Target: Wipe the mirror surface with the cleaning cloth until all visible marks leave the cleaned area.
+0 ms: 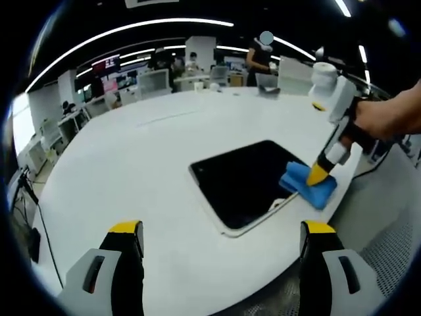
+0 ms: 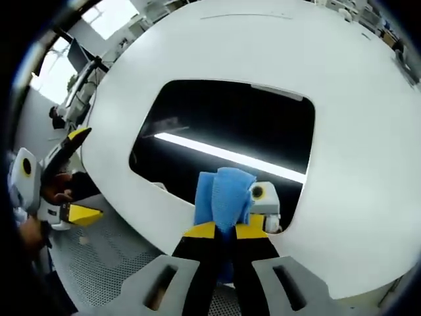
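My blue cleaning cloth [image 2: 223, 194] is pressing on the dark mirror [image 2: 223, 131], which is lying flat near the worktop [image 1: 131, 151] edge.

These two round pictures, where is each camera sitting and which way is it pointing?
Left gripper view: rides on the left claw, held open above the white table, looking across at the mirror; a hand brings in the right claw.
Right gripper view: rides on the right claw, shut on the blue cloth, looking down at the mirror's near edge; the left claw enters at left.
Shared: mirror, cloth, table, both claws.
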### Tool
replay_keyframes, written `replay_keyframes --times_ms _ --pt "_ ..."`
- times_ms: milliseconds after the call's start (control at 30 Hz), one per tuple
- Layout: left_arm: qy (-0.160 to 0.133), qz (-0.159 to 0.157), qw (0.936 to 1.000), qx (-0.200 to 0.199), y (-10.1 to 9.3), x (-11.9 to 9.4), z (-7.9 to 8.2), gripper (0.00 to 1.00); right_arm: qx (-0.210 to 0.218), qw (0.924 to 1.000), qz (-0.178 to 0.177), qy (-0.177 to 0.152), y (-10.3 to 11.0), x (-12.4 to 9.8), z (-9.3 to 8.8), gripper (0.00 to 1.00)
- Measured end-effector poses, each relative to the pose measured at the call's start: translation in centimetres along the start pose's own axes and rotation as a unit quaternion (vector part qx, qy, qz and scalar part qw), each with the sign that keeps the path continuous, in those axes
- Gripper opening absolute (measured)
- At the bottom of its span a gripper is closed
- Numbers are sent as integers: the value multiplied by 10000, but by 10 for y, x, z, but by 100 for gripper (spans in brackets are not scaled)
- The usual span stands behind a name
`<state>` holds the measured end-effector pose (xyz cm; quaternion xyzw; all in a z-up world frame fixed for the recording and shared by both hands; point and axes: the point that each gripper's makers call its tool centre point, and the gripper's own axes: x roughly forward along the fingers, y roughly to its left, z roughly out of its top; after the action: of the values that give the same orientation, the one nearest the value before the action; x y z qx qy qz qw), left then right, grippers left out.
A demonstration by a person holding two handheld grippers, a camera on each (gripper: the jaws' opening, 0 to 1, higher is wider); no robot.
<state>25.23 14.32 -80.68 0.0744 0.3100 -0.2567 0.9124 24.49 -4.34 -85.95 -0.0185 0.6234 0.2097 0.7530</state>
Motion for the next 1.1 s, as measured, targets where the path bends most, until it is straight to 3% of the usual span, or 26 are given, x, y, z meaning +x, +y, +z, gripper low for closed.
replay_keyframes --times_ms 1100 --pt "-23 -18 10000 6 0 1 0 99 317 9994 -111 3 -40 -8 -7 2"
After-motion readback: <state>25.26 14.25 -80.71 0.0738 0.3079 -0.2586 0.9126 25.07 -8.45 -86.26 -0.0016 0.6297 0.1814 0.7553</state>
